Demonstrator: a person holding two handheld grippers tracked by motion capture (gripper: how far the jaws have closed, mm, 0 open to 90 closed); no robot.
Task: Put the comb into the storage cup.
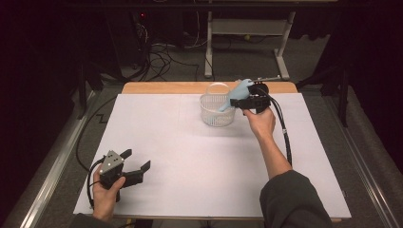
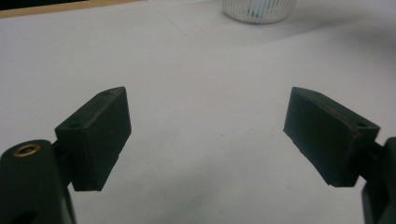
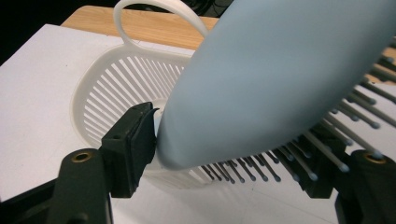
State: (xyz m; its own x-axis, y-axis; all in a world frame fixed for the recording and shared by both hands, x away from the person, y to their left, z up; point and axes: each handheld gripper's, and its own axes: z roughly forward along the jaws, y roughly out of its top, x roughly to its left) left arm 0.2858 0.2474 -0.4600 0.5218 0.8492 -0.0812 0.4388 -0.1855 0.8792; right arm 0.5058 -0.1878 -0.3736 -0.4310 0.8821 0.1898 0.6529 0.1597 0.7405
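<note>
A light blue hairbrush (image 1: 241,89) hangs tilted over the white slatted basket (image 1: 216,116) at the back of the table, its lower end dipping inside the rim. My right gripper (image 1: 244,95) is shut on the brush head. In the right gripper view the left jaw presses the brush's smooth back (image 3: 280,70), and the other jaw sits at the bristle tips, above the basket (image 3: 107,79). My left gripper (image 1: 137,159) rests near the front left of the table. Its jaws stand wide open with nothing between them (image 2: 208,93).
A white sheet (image 1: 190,161) covers the table, with a wooden edge (image 1: 161,87) showing at the back. The right gripper's black cable (image 1: 285,137) trails along the forearm. Beyond the table are desk legs (image 1: 208,42) and floor cables.
</note>
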